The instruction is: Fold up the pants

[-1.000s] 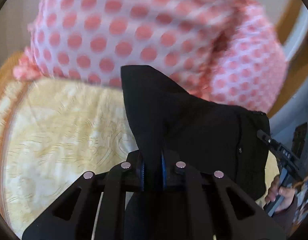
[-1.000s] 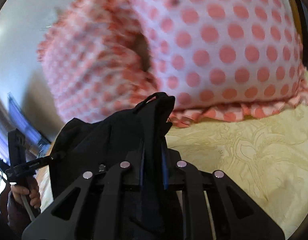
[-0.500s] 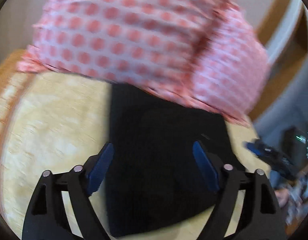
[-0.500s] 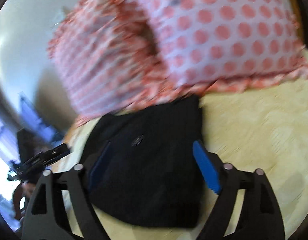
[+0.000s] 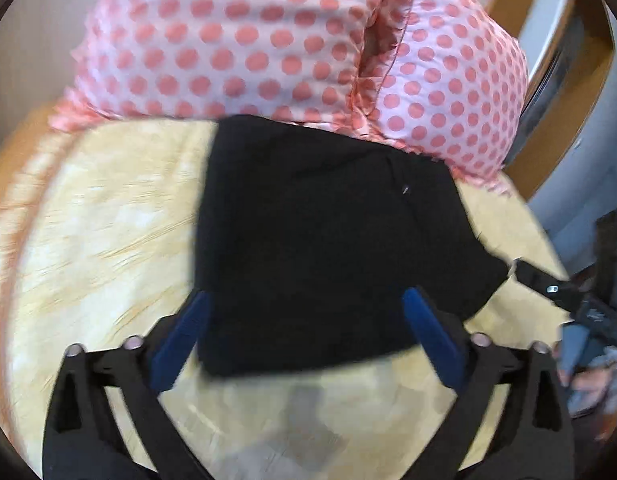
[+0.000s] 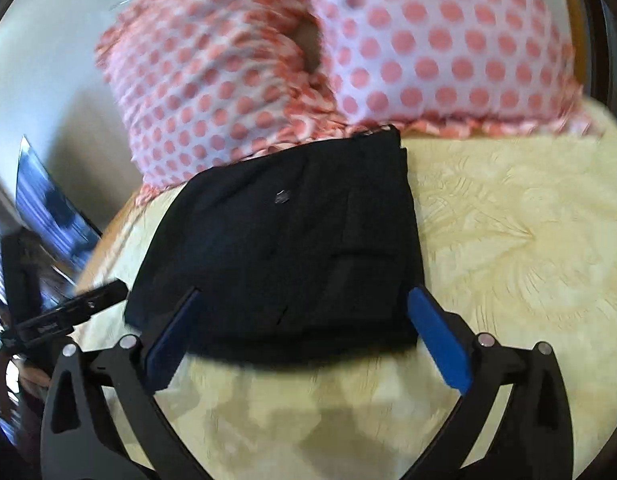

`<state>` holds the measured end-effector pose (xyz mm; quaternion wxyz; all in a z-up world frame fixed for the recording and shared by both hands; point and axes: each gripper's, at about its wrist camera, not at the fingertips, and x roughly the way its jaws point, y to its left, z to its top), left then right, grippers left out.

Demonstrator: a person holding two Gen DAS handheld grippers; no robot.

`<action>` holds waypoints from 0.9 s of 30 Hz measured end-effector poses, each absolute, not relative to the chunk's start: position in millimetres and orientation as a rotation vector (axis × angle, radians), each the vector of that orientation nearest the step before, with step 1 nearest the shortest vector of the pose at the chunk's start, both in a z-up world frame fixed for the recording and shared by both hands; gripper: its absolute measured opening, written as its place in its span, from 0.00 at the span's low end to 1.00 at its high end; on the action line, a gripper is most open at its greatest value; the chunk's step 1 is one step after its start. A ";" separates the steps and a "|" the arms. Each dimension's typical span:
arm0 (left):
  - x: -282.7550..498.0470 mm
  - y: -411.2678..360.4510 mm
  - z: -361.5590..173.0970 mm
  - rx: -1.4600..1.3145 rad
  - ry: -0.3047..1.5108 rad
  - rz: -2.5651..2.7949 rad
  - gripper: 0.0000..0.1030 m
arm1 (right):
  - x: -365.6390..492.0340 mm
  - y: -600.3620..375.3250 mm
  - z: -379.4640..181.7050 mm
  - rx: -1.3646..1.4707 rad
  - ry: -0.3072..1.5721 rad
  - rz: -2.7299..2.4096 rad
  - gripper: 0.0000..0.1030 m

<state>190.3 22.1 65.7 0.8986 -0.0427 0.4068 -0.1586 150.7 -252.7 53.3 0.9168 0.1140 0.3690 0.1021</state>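
The folded black fabric pants (image 5: pixel 328 248) are laid flat on the pale yellow patterned bedspread (image 5: pixel 88 240), directly ahead of both the left gripper (image 5: pixel 304 336) and the right gripper (image 6: pixel 304 336), whose jaws are spread wide and released, against the pink polka-dot pillows (image 5: pixel 268 40).

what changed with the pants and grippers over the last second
Both grippers let go: the left gripper and right gripper, each shut on a raised edge of the black pants a second ago, now stand open and drawn back. The pants dropped flat, folded, onto the yellow bedspread. The polka-dot pillows stayed put.
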 end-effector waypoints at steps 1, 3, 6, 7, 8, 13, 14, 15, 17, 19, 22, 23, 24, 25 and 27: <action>178.8 23.4 62.5 -0.068 0.836 -0.311 0.99 | 140.9 -246.5 49.3 0.203 0.759 0.195 0.98; 156.9 26.7 50.8 -0.042 0.842 -0.288 0.99 | 119.2 -227.9 36.7 0.117 0.758 0.137 0.98; 126.7 24.4 36.0 0.013 0.828 -0.232 0.99 | 101.0 -207.0 22.3 0.033 0.737 0.073 0.98; 118.8 23.2 31.3 0.032 0.820 -0.214 0.99 | 97.3 -202.5 18.5 0.015 0.729 0.059 0.98; 114.6 21.6 27.8 0.039 0.815 -0.205 0.99 | 96.4 -199.5 14.8 0.004 0.725 0.047 0.98; 105.6 22.6 14.7 0.041 0.801 -0.135 0.99 | 97.5 -191.2 -2.0 0.000 0.754 0.026 0.98; 103.4 23.5 13.3 0.045 0.797 -0.129 0.99 | 97.8 -190.5 -3.2 -0.006 0.755 0.018 0.98; 102.1 23.4 12.8 0.056 0.787 -0.120 0.99 | 97.1 -190.2 -4.2 -0.012 0.755 0.010 0.98; 99.8 22.7 11.1 0.069 0.785 -0.111 0.99 | 96.5 -190.3 -5.7 -0.006 0.759 0.007 0.98; 98.8 20.8 9.7 0.086 0.776 -0.105 0.99 | 95.6 -190.7 -7.4 0.010 0.764 0.008 0.98; 95.8 22.3 8.2 0.084 0.758 -0.104 0.99 | 93.4 -189.2 -8.2 0.014 0.759 -0.014 0.98; 95.0 22.7 7.8 0.082 0.752 -0.104 0.99 | 91.9 -188.1 -8.3 0.014 0.759 -0.020 0.98; 94.2 22.9 7.4 0.082 0.747 -0.103 0.99 | 91.5 -188.1 -8.3 0.016 0.757 -0.026 0.98; 93.9 22.8 7.2 0.081 0.740 -0.103 0.99 | 91.2 -188.1 -8.5 0.021 0.753 -0.032 0.98; 92.3 23.1 6.7 0.081 0.725 -0.104 0.99 | 89.9 -187.6 -9.6 0.022 0.737 -0.039 0.98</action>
